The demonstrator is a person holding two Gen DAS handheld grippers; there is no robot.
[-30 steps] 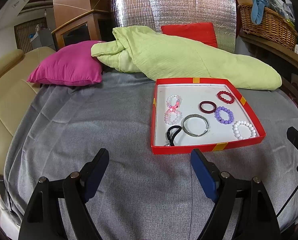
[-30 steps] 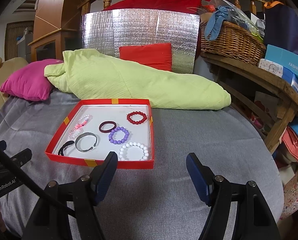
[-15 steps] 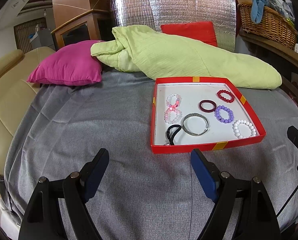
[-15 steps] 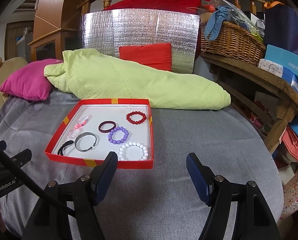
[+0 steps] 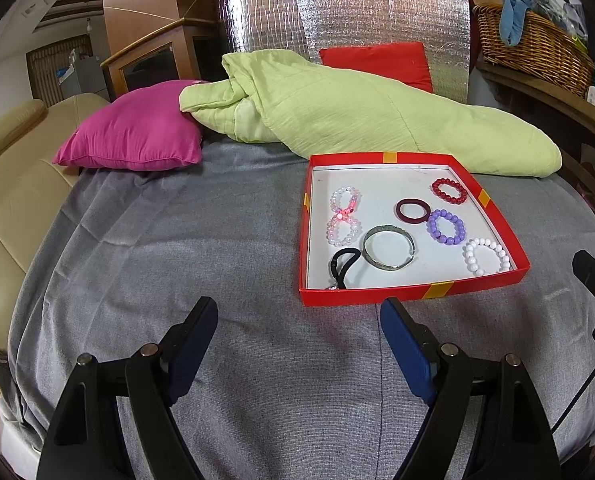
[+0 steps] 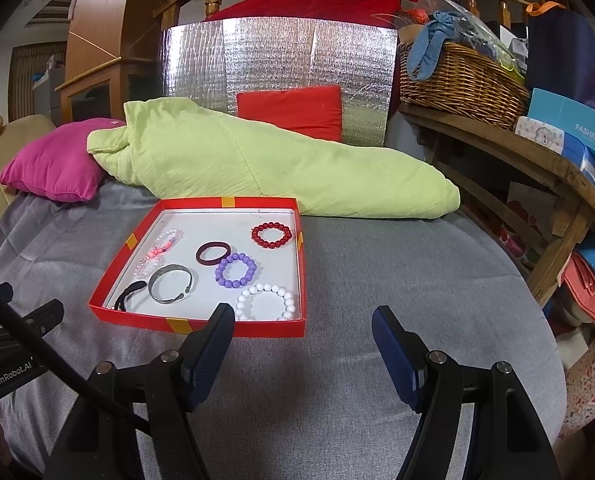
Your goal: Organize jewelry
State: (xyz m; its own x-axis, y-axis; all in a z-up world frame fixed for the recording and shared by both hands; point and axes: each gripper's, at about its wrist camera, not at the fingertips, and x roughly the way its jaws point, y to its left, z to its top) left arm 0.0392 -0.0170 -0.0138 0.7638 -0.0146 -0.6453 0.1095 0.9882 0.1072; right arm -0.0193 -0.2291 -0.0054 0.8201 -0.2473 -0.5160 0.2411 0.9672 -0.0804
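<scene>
Grey bedspread (image 5: pixel 177 264) carries a red tray (image 5: pixel 417 298) of bracelets (image 5: pixel 445 226). It lies just beyond the left tongs (image 5: pixel 297 328), toward their right, and ahead-left of the right tongs (image 6: pixel 301 334). Both tongs gape empty.

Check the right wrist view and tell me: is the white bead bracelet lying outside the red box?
No, the white bead bracelet lies inside the red box, near its front right corner.
</scene>
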